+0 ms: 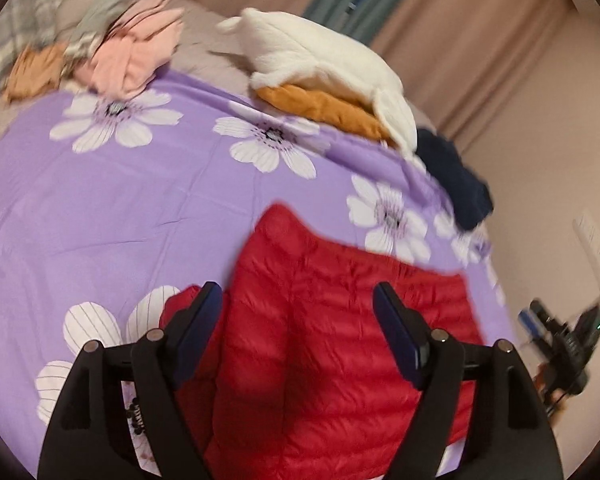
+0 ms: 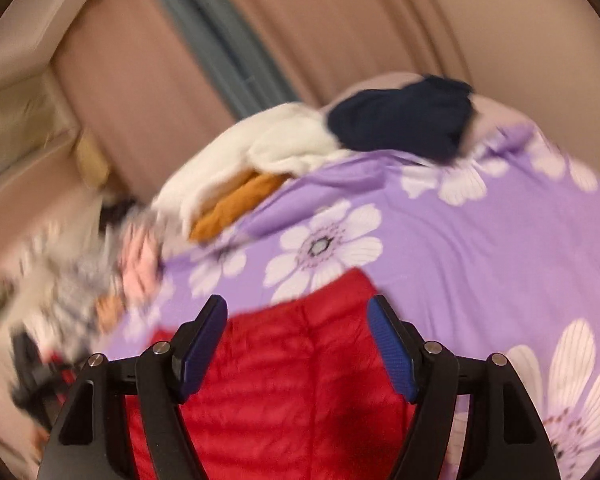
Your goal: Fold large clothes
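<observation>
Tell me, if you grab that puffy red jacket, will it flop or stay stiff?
The red jacket would probably flop and sag, since it already lies in soft folds on the purple sheet. Its quilted puffiness suggests it is light for its size. The shiny fabric looks slippery, so it might slide from the pads.

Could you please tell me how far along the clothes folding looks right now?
Done: the red puffer jacket lies folded on the purple floral sheet. In hand: nothing; left gripper and right gripper are open. Left: the pink garment looks bunched.
</observation>
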